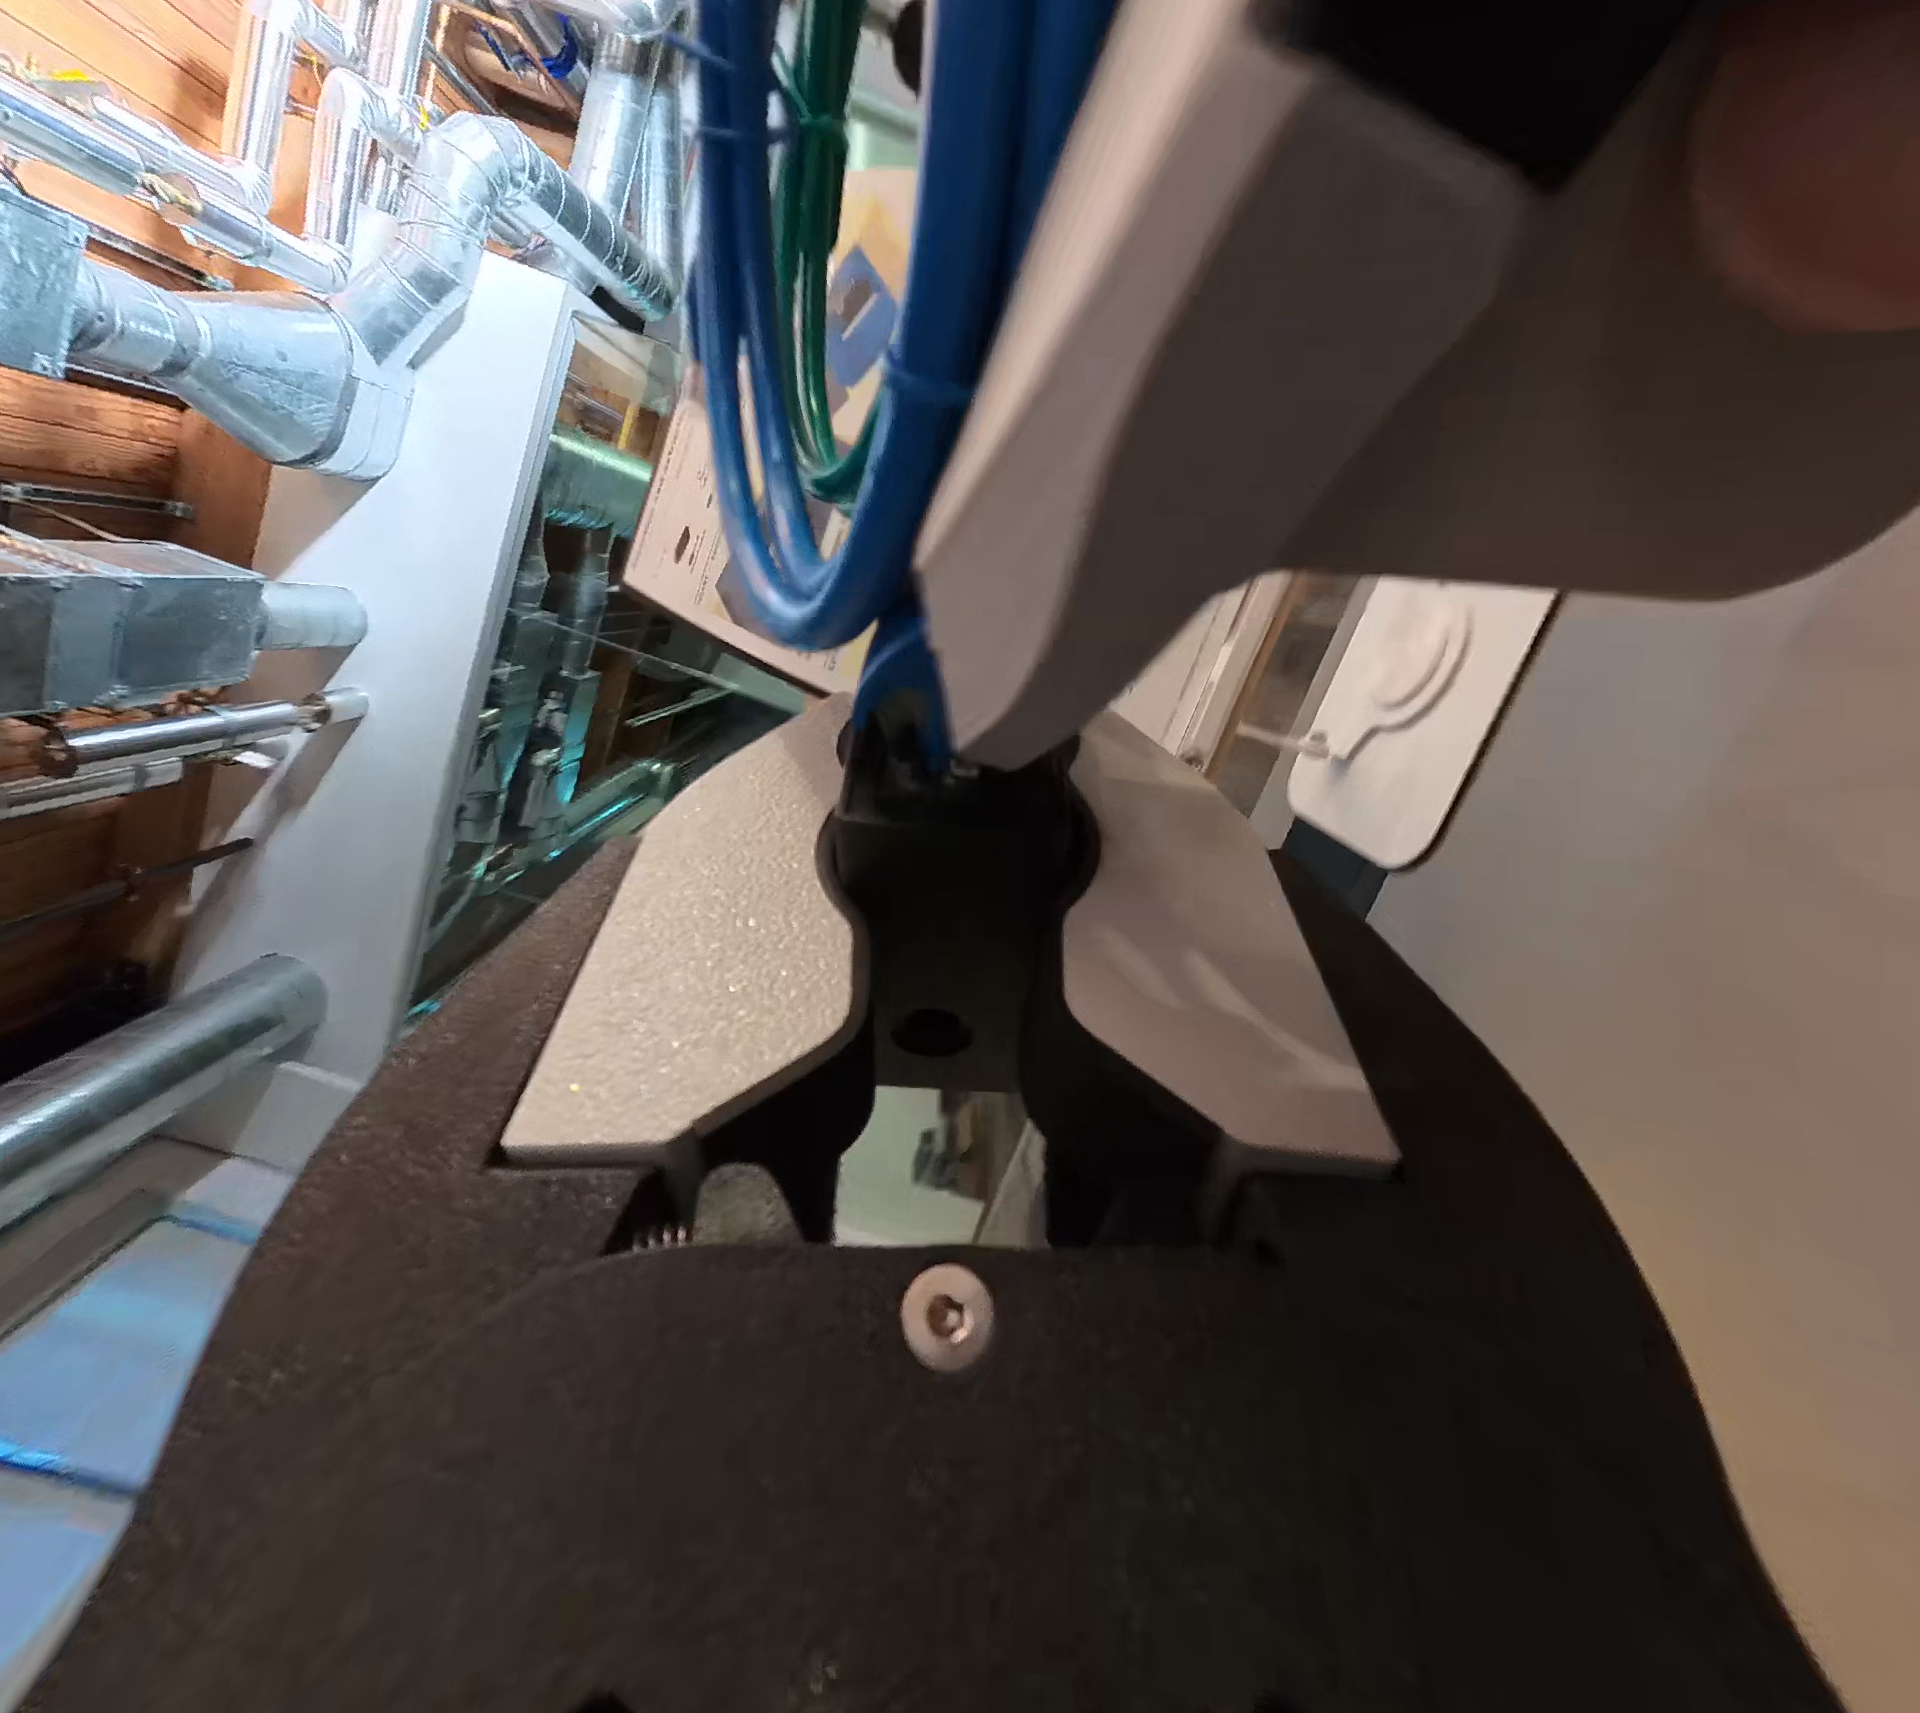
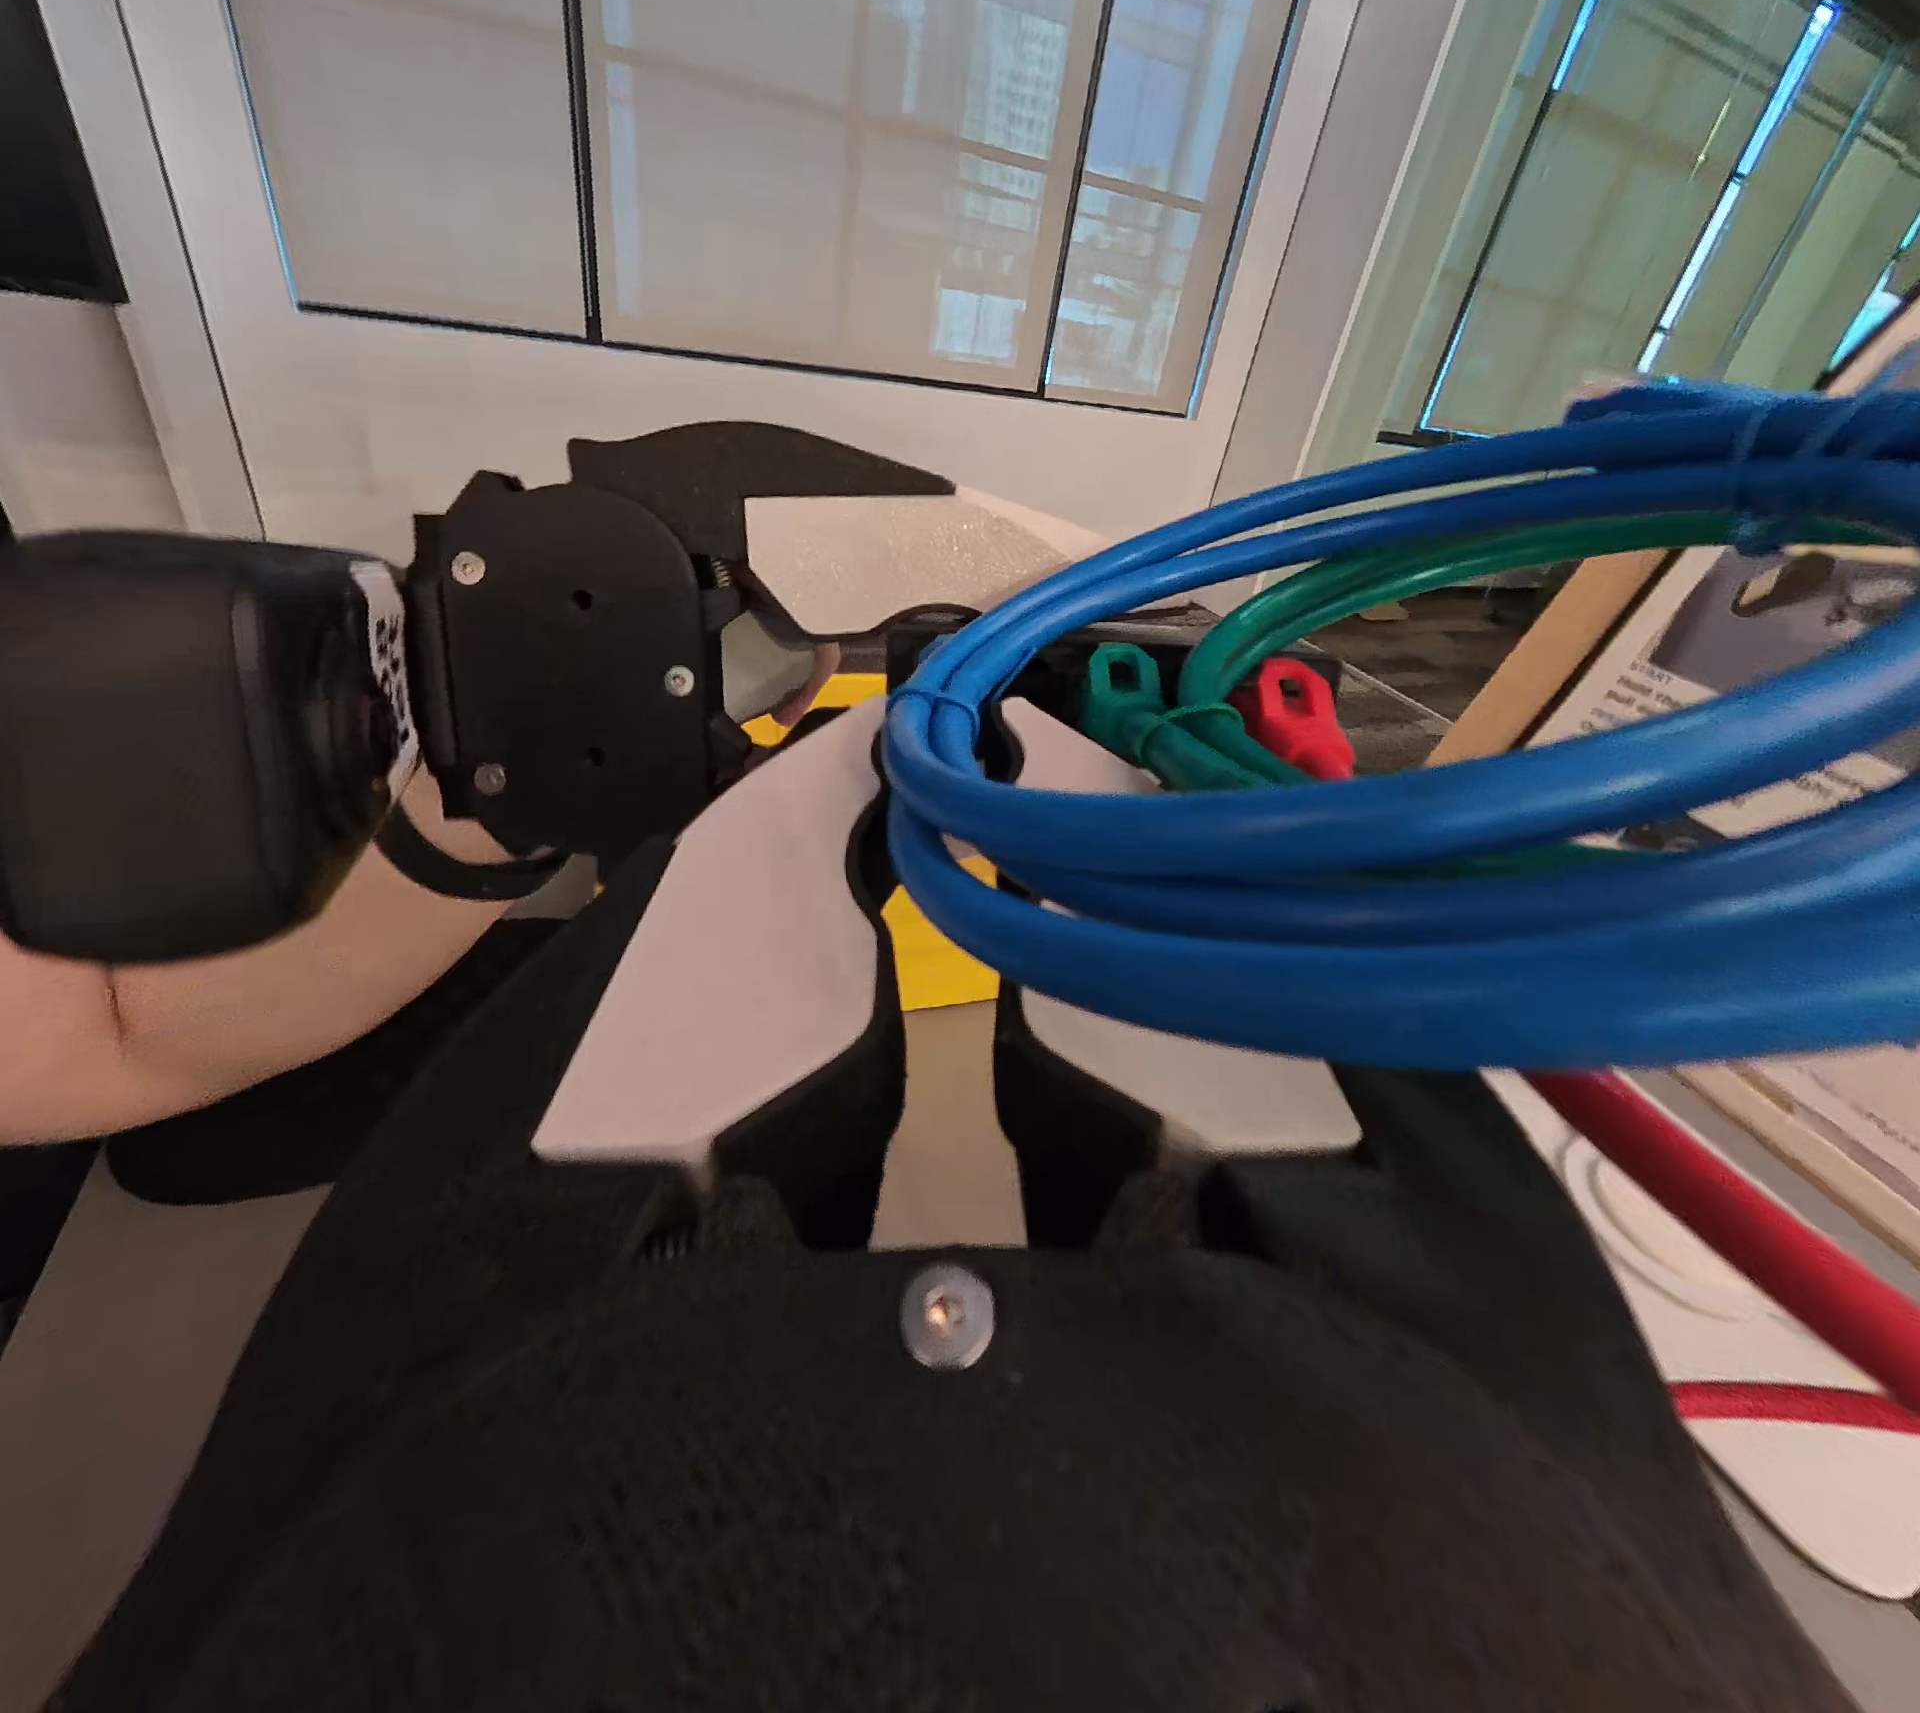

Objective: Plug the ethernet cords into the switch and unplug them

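Holding the switch (image 1: 961, 816) steady looks like your left gripper (image 1: 961, 790)'s job: its jaws are clamped on the small black body. Your right gripper (image 2: 940, 759) has its jaws closed on the blue cord (image 2: 1195, 816) right at the switch, beside the green plug (image 2: 1117, 697) and red plug (image 2: 1294, 707) seated in their ports. Expect the coiled cord to be light, springy and slick; take the stiff plug boot, not the cable, since the latch tab is probably fragile. A printed card (image 2: 1662, 728) lies behind the switch; its writing is blurred.
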`<state>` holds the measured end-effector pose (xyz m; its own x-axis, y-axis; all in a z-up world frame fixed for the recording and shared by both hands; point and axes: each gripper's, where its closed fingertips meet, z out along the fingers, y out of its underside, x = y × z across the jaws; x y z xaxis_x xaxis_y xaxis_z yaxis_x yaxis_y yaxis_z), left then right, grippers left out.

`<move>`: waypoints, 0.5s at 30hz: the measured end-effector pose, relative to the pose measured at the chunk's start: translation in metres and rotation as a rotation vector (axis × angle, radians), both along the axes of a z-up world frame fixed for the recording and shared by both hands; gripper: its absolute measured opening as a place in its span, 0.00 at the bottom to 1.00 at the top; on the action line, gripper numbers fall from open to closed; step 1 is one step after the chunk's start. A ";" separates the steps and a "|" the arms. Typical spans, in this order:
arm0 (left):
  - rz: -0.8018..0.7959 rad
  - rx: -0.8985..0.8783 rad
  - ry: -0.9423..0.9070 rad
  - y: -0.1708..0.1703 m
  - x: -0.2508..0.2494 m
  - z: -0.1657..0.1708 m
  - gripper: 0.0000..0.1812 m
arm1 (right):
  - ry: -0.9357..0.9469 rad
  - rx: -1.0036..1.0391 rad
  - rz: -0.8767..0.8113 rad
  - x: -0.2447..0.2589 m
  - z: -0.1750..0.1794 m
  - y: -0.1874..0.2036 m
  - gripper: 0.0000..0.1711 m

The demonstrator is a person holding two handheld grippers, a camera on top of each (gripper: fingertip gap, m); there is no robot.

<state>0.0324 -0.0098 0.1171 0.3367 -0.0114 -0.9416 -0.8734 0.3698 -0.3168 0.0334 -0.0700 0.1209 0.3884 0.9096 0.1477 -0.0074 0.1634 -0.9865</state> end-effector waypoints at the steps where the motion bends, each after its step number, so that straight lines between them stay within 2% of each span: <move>1: -0.013 0.000 -0.015 -0.002 0.000 0.003 0.17 | -0.020 0.020 0.008 0.000 0.001 -0.002 0.08; 6: -0.001 0.056 -0.055 -0.006 -0.011 0.018 0.16 | -0.138 0.192 -0.085 0.013 0.005 -0.002 0.05; 8: -0.006 0.063 -0.060 -0.006 -0.011 0.019 0.16 | -0.087 0.238 -0.127 0.020 0.015 -0.002 0.04; 15: -0.008 0.052 -0.107 -0.008 -0.010 0.022 0.16 | 0.064 0.206 -0.182 0.028 0.026 0.005 0.04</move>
<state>0.0227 -0.0176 0.1388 0.4355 0.0335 -0.8996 -0.8327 0.3947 -0.3884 0.0611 -0.0647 0.1464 0.5570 0.7775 0.2920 -0.0207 0.3645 -0.9310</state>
